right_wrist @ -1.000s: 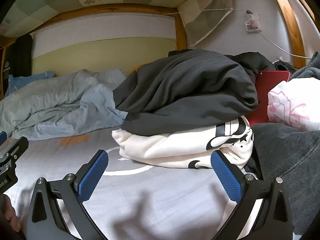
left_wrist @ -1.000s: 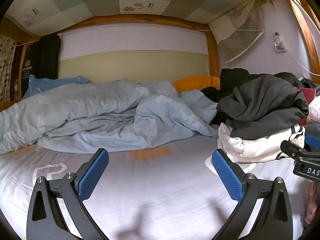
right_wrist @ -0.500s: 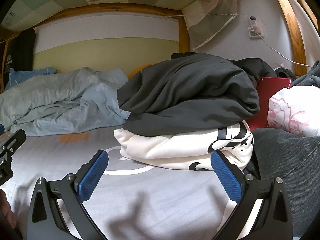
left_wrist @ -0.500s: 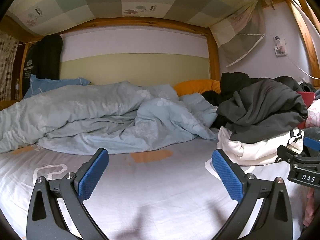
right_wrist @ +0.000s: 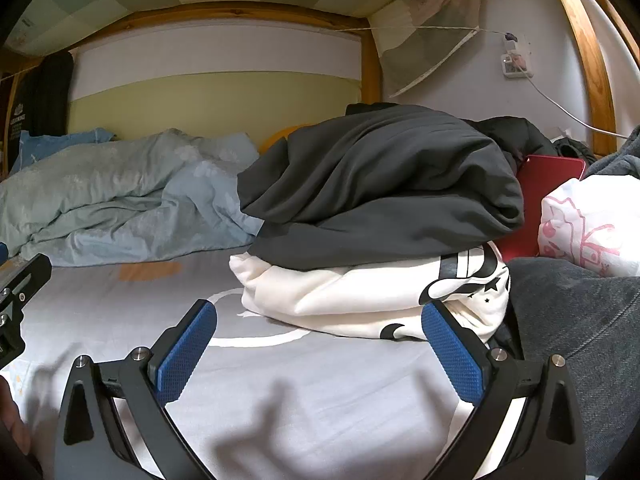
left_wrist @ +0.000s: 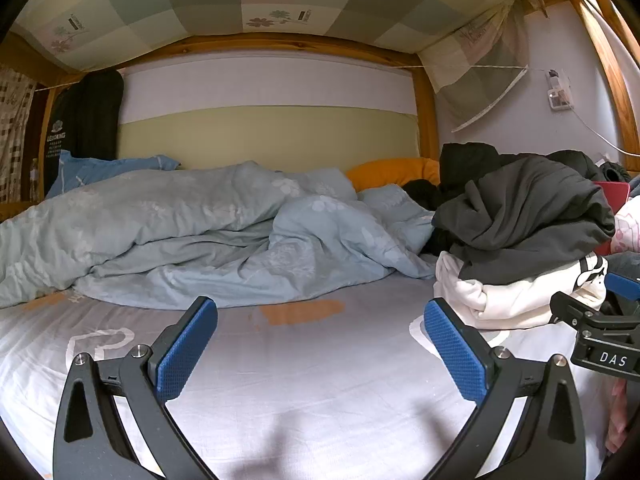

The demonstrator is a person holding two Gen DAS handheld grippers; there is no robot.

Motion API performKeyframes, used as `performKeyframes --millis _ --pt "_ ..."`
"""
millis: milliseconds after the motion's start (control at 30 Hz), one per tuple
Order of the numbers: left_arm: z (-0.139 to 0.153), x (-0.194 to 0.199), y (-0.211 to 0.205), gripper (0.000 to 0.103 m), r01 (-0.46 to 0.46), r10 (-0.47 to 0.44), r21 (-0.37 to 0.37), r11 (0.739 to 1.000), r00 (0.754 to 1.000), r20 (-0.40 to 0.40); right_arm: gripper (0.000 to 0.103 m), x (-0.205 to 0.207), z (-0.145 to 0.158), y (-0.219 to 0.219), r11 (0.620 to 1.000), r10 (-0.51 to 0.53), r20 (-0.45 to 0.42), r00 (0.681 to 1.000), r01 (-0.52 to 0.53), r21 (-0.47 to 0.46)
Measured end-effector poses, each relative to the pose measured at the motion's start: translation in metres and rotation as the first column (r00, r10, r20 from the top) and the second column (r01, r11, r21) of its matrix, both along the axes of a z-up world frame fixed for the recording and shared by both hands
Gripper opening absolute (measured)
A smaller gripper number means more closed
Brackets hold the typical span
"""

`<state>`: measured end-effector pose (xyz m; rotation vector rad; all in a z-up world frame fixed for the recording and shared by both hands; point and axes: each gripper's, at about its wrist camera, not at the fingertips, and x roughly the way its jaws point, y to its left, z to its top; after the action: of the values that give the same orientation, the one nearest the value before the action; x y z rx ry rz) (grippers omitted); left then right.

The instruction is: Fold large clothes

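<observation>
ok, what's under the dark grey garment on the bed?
A folded white sweatshirt with black print lies directly under the dark grey garment, resting on the bedsheet. Its upper surface is covered, and whether anything else sits between them cannot be seen.

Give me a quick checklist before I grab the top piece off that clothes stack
1. Left gripper open, nothing held: ok.
2. Right gripper open, nothing held: ok.
3. Dark grey garment on top of the white garment: ok.
4. Bare sheet ahead for spreading: ok.
5. Right gripper aimed at the stack: ok, though low, near the white layer.
6. Garment snagged on the red object behind: cannot tell.
</observation>
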<state>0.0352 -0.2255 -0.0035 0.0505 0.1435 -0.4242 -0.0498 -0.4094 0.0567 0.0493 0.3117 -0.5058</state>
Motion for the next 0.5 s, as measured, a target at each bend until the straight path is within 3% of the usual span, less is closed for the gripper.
performKeyframes --millis 500 --pt "-0.0004 -0.0010 -0.0022 0.103 0.002 -0.002 0.010 1.000 1.000 0.002 0.103 0.0019 -0.0014 -0.0001 1.000 0.003 -0.005 1.000 -0.003 -0.001"
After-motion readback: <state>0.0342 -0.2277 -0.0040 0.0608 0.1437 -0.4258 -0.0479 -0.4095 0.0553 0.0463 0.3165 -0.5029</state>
